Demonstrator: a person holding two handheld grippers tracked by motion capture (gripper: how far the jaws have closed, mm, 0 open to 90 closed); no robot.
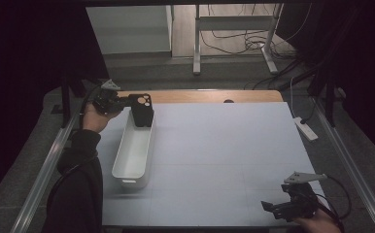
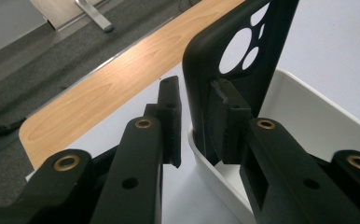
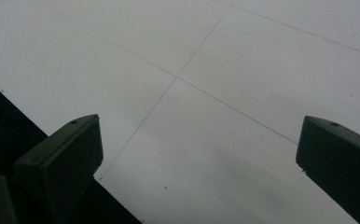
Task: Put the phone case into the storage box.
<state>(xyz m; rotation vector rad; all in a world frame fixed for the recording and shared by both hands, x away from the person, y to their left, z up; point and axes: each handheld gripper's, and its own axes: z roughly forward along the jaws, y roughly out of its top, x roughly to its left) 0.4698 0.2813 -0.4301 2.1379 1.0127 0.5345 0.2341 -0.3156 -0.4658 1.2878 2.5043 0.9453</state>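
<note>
The person wears a dark long sleeve [image 1: 81,165] on the left arm. Each hand carries a black tool: the left tool [image 2: 194,123] has chunky matte arms with brass-ringed pivot holes, the right tool [image 1: 265,206] blocky black tips. Both have a grey three-cornered plate [image 1: 304,177] on top and a trailing black cable [image 1: 341,194].

The phone case's [image 1: 142,109] lower end is hidden inside the white bin [image 1: 133,154], perhaps touching its floor

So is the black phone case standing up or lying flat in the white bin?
Standing up: the phone case rises on end above the white bin's far rim.
</note>
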